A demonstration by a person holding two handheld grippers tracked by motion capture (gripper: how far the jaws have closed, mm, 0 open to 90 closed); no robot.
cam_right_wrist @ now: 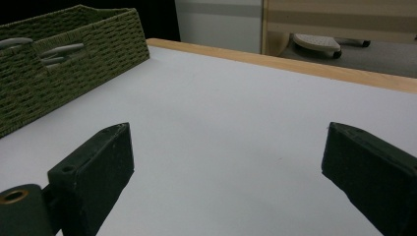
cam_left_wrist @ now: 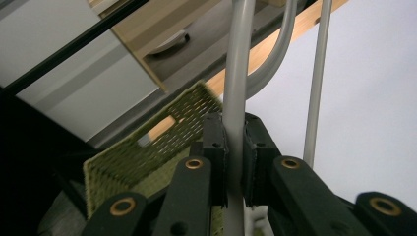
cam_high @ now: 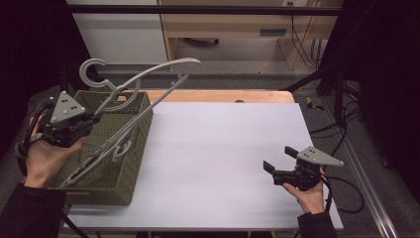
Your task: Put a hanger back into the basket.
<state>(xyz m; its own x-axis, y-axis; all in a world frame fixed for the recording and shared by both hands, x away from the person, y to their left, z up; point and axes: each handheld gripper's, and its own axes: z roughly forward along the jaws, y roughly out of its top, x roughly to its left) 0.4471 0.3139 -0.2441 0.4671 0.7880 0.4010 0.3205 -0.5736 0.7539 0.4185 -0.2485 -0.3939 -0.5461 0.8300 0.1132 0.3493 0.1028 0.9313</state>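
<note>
While the left gripper (cam_high: 94,119) is clamped on a grey hanger (cam_high: 148,74) raised partly out of the woven basket (cam_high: 136,144), the removal is judged only begun: more hangers (cam_high: 116,148) lie inside, nothing is set on the table (cam_high: 218,148), and the right gripper (cam_high: 277,159) hovers wide open, empty.

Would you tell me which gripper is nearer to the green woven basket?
Left. The left gripper hangs over the basket, clamping a grey hanger; the right gripper sits apart across the white table.
</note>
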